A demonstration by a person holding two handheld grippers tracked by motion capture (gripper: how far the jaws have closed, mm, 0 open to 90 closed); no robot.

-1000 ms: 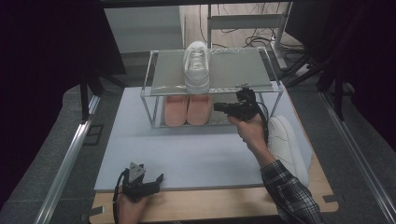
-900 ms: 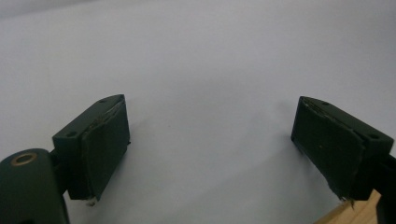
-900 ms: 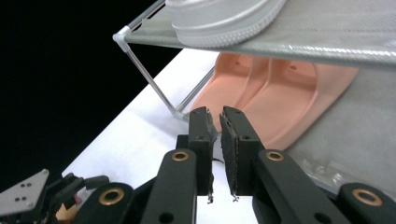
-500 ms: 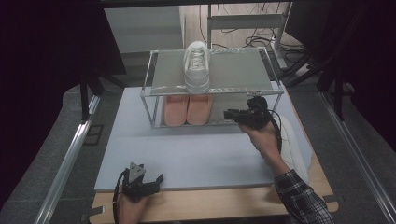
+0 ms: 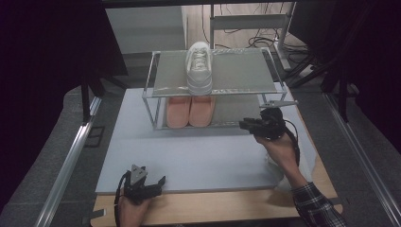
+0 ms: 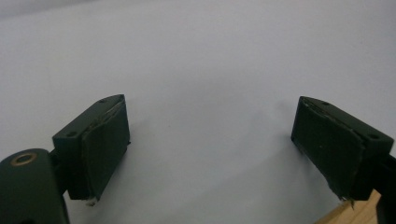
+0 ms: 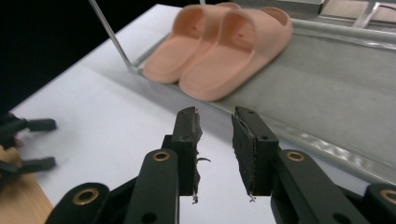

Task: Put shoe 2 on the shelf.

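My right claw (image 7: 216, 114) is released: its 2 jaws have just been opening, they stand a little apart, and nothing is between them. It hangs low over the desk (image 5: 198, 151), just in front of the right end of the rack (image 5: 151, 90), with its tips turned toward the rack's middle.

In the right gripper view the 2 slides (image 7: 224, 51) lie ahead of the jaws and up to the left, well apart from them. They sit side by side, touching, on the lower shelf (image 7: 327, 70), near its left post. In the high view the slides (image 5: 190, 111) are to the left of the right claw (image 5: 243, 125), and their long axis runs front to back, across the shelf, so my jaws point at their sides and not along them. To take 1, I judge I would have to travel left along the shelf front and turn the wrist so the jaws span a slide's width.

The left claw (image 5: 160, 185) rests at the desk's near edge, farther from the slides, so the right one is the nearer. In its own view the left claw (image 6: 210, 126) is released wide over bare desk.

On the top shelf stands 1 sneaker (image 5: 199, 66), directly above the slides.
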